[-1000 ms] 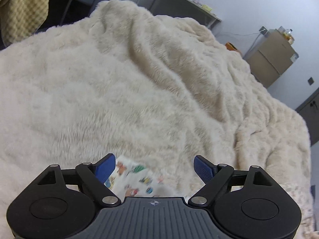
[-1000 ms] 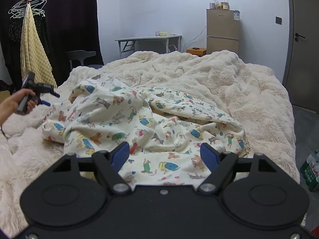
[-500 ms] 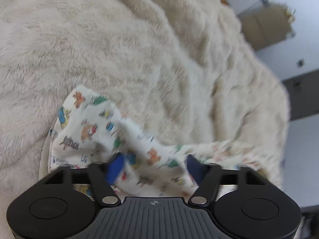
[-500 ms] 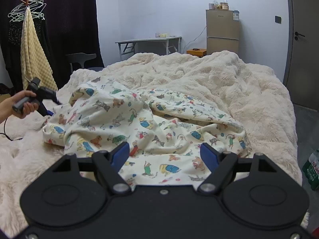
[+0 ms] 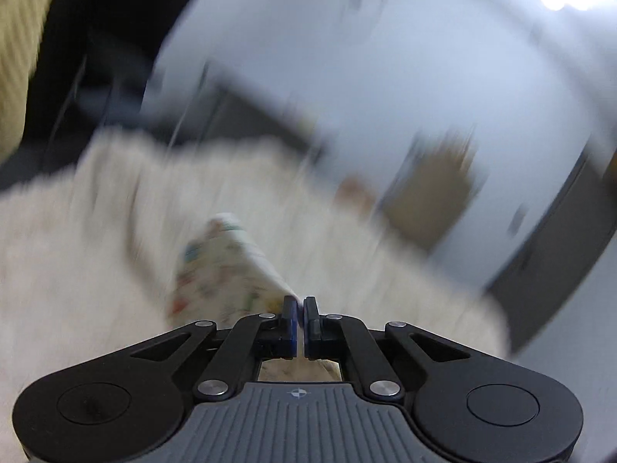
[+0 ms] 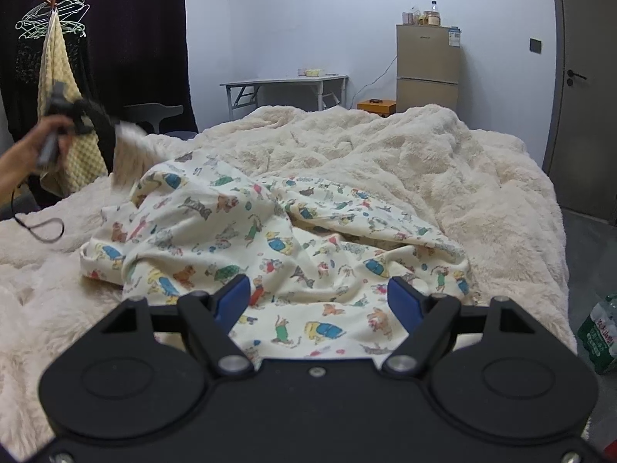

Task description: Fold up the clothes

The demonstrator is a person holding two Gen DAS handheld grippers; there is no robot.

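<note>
1. The left gripper [image 5: 300, 306] has its jaws squeezed together on a corner of the printed cloth [image 6: 270, 247], and the pinched bit sticks up above the bed.
2. The right gripper [image 6: 322, 299] has its jaws wide apart, with nothing pinched; the cloth lies just under and in front of them.
3. The rest of the cloth sits crumpled on the fluffy cream blanket [image 6: 482, 177] on the bed.
4. A person's hand [image 6: 42, 139] holds the left gripper up at the far left side.

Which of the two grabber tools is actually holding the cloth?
The left gripper: its jaws are shut on a corner of the garment. The right gripper hangs open above it.
</note>
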